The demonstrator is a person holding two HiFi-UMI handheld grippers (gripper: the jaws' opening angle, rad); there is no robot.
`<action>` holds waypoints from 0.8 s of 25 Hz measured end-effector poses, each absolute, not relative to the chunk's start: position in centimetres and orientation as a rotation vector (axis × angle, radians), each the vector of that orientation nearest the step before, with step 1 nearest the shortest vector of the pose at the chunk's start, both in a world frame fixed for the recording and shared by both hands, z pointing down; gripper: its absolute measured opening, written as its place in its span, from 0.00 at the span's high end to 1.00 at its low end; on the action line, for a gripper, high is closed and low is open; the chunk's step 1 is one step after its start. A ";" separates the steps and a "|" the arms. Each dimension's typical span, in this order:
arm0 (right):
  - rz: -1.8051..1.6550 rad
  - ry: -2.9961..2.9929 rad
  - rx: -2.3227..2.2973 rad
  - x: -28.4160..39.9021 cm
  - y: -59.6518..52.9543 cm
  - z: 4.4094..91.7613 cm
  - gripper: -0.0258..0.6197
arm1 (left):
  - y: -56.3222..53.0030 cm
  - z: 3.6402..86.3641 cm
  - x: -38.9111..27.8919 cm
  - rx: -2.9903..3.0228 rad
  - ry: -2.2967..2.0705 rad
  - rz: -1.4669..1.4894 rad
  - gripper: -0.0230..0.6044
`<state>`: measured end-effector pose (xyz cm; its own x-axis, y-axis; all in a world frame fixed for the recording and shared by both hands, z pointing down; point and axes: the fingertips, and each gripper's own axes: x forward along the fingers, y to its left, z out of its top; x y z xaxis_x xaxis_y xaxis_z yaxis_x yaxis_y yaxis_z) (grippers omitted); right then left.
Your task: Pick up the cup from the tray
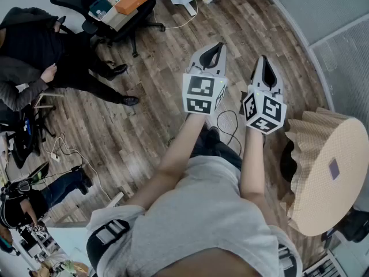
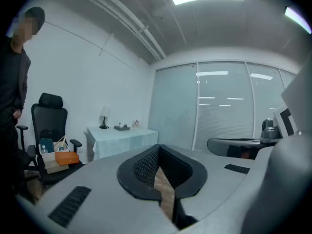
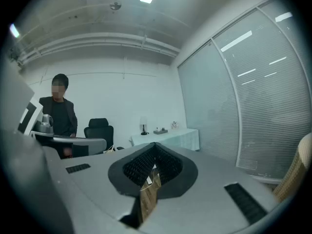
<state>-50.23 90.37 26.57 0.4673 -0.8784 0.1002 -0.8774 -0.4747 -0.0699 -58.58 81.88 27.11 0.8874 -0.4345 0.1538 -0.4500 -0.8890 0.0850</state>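
Note:
No cup or tray shows in any view. In the head view my left gripper (image 1: 214,53) and right gripper (image 1: 264,63) are held side by side at chest height over a wooden floor (image 1: 144,126), pointing forward. Both are shut with nothing between the jaws. The left gripper view looks along the shut left gripper (image 2: 159,149) into an office room. From the shut right gripper (image 3: 155,148), the right gripper view faces the same room.
A round table with a beige pleated cloth (image 1: 331,172) stands at my right. An office chair loaded with boxes (image 1: 118,6) and a person in dark clothes (image 1: 34,45) are at the far left. Cables (image 1: 229,120) lie on the floor. A cloth-covered side table (image 2: 122,138) stands by the wall.

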 end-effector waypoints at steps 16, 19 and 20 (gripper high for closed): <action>-0.173 1.621 -2.642 -49.0 90.9 26.6 0.95 | 82.7 27.5 -57.0 2.938 -0.694 0.206 0.95; -0.167 1.625 -2.637 -48.4 91.2 26.6 0.95 | 83.3 27.6 -56.3 2.941 -0.693 0.206 0.95; -0.170 1.626 -2.635 -48.2 91.4 26.6 0.95 | 83.5 27.6 -56.1 2.941 -0.694 0.208 0.95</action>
